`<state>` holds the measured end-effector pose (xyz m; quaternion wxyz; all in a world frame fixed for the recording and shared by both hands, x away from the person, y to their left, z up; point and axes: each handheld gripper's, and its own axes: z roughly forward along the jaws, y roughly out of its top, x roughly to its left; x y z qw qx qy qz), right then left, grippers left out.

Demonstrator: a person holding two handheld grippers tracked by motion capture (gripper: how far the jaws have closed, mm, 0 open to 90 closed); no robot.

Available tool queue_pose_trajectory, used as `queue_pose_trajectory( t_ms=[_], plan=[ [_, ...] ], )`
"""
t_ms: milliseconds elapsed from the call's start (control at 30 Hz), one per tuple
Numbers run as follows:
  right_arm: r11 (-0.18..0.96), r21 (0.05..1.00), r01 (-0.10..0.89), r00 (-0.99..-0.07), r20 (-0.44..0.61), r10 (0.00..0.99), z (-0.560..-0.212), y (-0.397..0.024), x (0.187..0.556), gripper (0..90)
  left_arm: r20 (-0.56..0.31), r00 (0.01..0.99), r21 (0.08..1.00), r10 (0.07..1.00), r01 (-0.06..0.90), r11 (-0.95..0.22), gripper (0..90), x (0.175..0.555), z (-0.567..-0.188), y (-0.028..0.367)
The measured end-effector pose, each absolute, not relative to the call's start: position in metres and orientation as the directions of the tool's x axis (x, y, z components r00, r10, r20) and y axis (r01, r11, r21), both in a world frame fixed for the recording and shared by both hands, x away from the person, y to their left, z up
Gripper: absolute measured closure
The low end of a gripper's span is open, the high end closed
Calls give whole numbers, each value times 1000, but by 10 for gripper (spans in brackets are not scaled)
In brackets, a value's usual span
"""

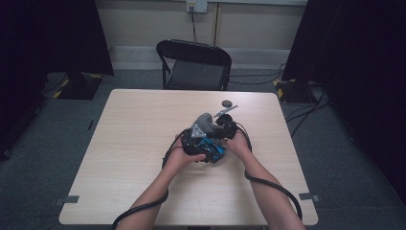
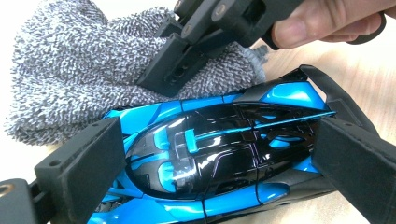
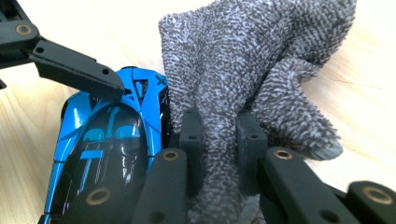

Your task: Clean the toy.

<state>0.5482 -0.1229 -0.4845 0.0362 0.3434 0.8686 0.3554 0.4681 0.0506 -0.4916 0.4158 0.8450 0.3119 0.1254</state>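
- Left tongs (image 2: 210,154): the two padded jaws stand wide, one at each end of a blue and black toy car (image 2: 219,149), and press on its nose and tail, so the car is clamped lengthwise between them. In the high view these tongs (image 1: 203,148) sit just past the person's left hand (image 1: 184,155), near the middle of the bench (image 1: 124,143).
- Right tongs (image 3: 219,140): the jaws are drawn close together and pinch a fold of grey cloth (image 3: 252,60); the cloth bunches up past the jaw tips toward 12 o'clock and spills toward 3 o'clock.
- Toy car (image 3: 112,144) seen from the right tongs: at 9 o'clock of the pinched cloth, its side touching the cloth.
- Cloth (image 2: 79,70) seen from the left tongs: at 11 o'clock of the car, resting against its upper flank, with the right tongs (image 2: 187,56) gripping it.
- High view: the cloth (image 1: 207,120) lies at 12 o'clock of the car (image 1: 213,147); the right hand (image 1: 238,143) is at 3 o'clock.
- A small round dark object (image 1: 227,103) lies apart on the bench at 12 o'clock of the group.
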Motion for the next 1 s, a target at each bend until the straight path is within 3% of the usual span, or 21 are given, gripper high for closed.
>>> queue_pose_trajectory(
  t_ms=[1000],
  plan=[
    [530, 626, 572, -782, 221, 583, -484, -152, 536, 769, -39, 781, 771, 624, 421, -479, 30, 469, -490, 51]
  ],
)
